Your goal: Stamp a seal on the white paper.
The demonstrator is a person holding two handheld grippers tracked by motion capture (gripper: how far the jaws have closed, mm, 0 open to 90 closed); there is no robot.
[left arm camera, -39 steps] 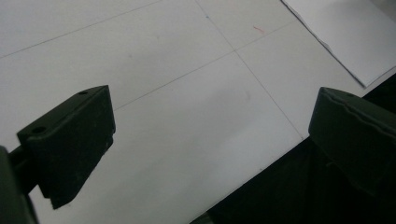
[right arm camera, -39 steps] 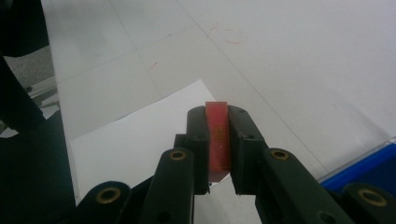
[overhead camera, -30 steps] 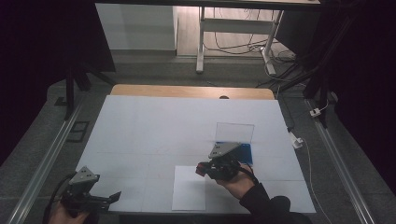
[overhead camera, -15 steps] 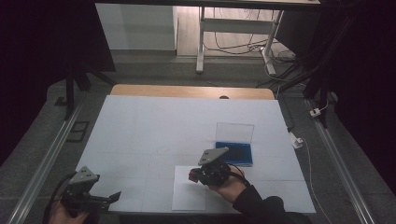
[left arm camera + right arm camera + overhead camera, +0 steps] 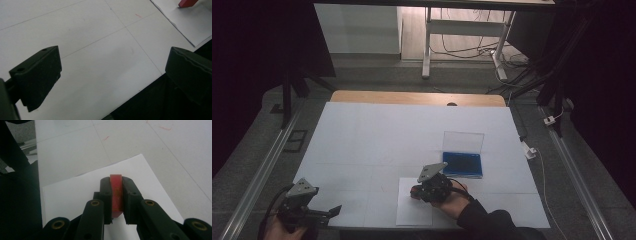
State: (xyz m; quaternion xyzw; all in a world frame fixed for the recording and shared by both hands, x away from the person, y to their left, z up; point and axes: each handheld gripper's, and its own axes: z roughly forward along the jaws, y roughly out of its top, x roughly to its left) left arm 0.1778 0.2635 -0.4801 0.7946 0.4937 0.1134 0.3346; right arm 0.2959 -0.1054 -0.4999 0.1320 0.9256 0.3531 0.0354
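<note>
Tongs on the right [image 5: 116, 195] are closed tight on a flat red block [image 5: 116, 191], pinching its two broad faces. In the right gripper view the block's long axis runs along the jaws, pointing away from the hand, with its far end poking out just past the tips. It hangs over a white sheet of paper [image 5: 75, 192] lying near the front edge of the desk [image 5: 377, 135]; whether it touches the paper I cannot tell. From the high view the right tongs [image 5: 417, 191] point toward the person's left. Behind them, near the sheet, sits a case [image 5: 463, 164] with its clear lid standing open; its blue tray shows nothing I can make out. The left tongs [image 5: 112, 75] are spread wide, holding nothing, at the desk's front left corner, well apart from the block.
</note>
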